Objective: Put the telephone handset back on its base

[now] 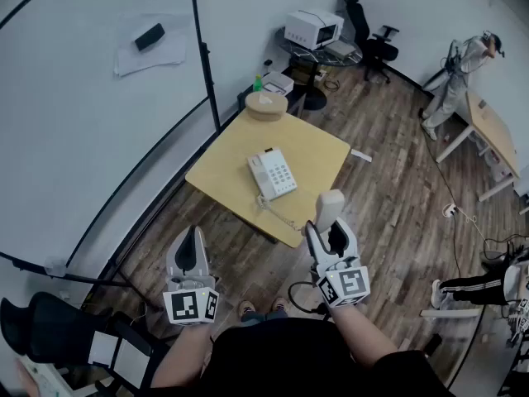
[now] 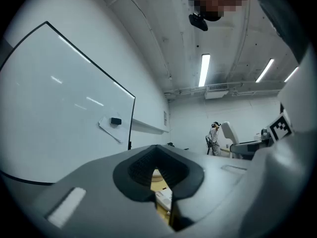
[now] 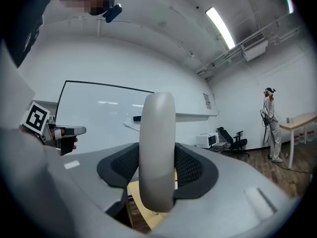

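The white telephone base (image 1: 274, 173) lies on the small wooden table (image 1: 321, 151), its coiled cord (image 1: 281, 214) trailing toward the near edge. My right gripper (image 1: 330, 230) is shut on the pale grey handset (image 1: 329, 208), which stands upright between the pads, held in the air off the table's near right corner. In the right gripper view the handset (image 3: 157, 150) fills the gap between the jaws. My left gripper (image 1: 191, 251) hangs lower left of the table, shut and empty. Through its jaws a sliver of the telephone base (image 2: 163, 198) shows.
A round tan object (image 1: 266, 104) sits at the table's far corner. A whiteboard (image 1: 91, 98) stands to the left. Behind are a stand with a white appliance (image 1: 313, 28), a black office chair (image 1: 372, 40), a person (image 1: 459, 73) beside another table (image 1: 493, 131), and cables on the wooden floor.
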